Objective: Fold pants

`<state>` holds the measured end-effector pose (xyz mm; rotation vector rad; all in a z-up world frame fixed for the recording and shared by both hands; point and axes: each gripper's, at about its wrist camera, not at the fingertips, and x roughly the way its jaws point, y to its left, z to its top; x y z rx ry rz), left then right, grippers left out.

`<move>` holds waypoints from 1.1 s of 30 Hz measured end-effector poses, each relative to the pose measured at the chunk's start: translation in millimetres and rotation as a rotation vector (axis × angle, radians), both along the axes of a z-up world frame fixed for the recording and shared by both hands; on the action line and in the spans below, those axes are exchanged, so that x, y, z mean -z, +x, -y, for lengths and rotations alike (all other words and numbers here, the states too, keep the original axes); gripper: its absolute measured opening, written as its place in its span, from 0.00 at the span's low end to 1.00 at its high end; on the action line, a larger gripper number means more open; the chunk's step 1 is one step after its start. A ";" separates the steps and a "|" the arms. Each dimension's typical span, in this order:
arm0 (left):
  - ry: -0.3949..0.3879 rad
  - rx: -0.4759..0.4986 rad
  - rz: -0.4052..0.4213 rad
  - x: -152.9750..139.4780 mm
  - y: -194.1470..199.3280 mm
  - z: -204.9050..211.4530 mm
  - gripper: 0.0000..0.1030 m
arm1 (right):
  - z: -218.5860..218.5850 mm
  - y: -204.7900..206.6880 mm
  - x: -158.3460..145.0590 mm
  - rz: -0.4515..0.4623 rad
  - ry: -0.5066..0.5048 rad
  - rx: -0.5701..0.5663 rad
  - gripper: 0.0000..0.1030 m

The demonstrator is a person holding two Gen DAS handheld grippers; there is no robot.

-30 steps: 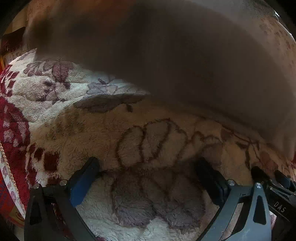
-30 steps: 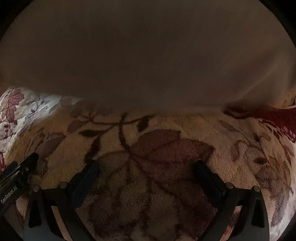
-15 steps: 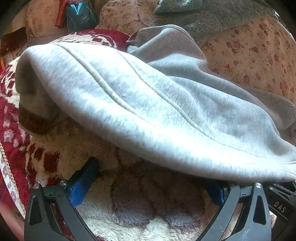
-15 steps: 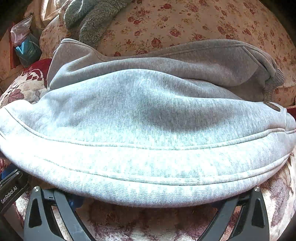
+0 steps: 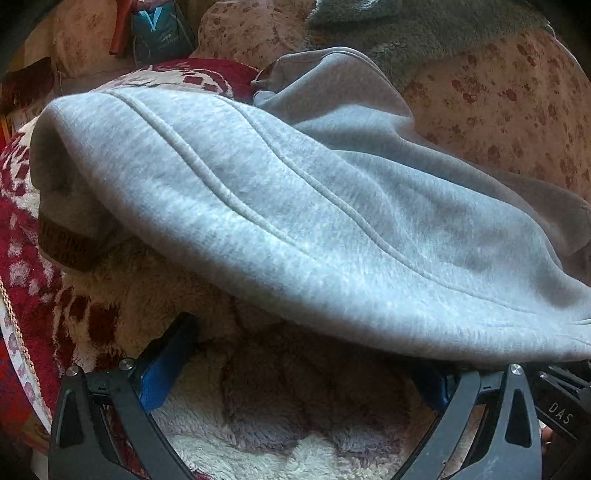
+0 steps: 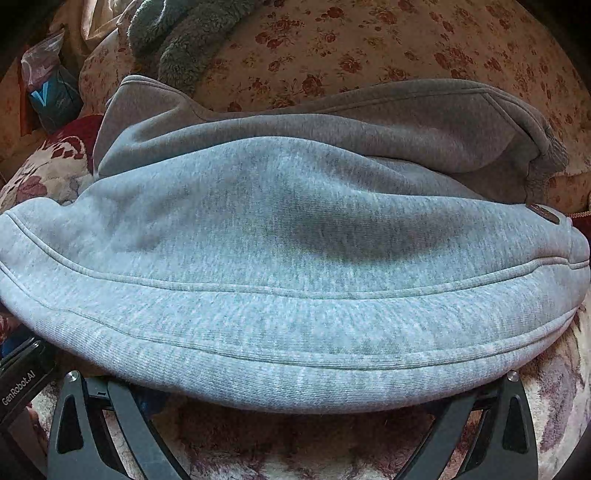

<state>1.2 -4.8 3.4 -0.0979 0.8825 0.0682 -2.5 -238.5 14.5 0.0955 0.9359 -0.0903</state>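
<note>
Light grey sweatpants [image 5: 295, 221] [image 6: 295, 258] lie in a folded heap on a fluffy cream and red floral blanket [image 5: 280, 417] [image 6: 295, 443]. A brown label [image 5: 62, 247] shows at their left end. My left gripper [image 5: 301, 332] is open at the near edge of the pants. Its left blue pad [image 5: 166, 365] is bare, and the right fingertip is hidden under the grey hem. My right gripper [image 6: 295, 398] is open too, with both fingertips covered by the near edge of the pants. Neither holds cloth.
A sofa back with small red roses [image 6: 406, 48] rises behind the pants. A grey fuzzy garment [image 6: 192, 33] lies on it. A teal packet [image 5: 159, 33] sits at the far left. The other gripper's body shows at the edge of each view [image 5: 561, 417] [image 6: 18, 384].
One second ago the pants were a blurred sheet moving above the blanket. They have dropped onto it and over the fingertips. Since half a second ago almost nothing has moved.
</note>
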 end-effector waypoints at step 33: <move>-0.205 0.053 -0.039 -26.8 -30.1 15.1 1.00 | 241.0 -86.6 -17.0 0.060 0.542 0.186 1.00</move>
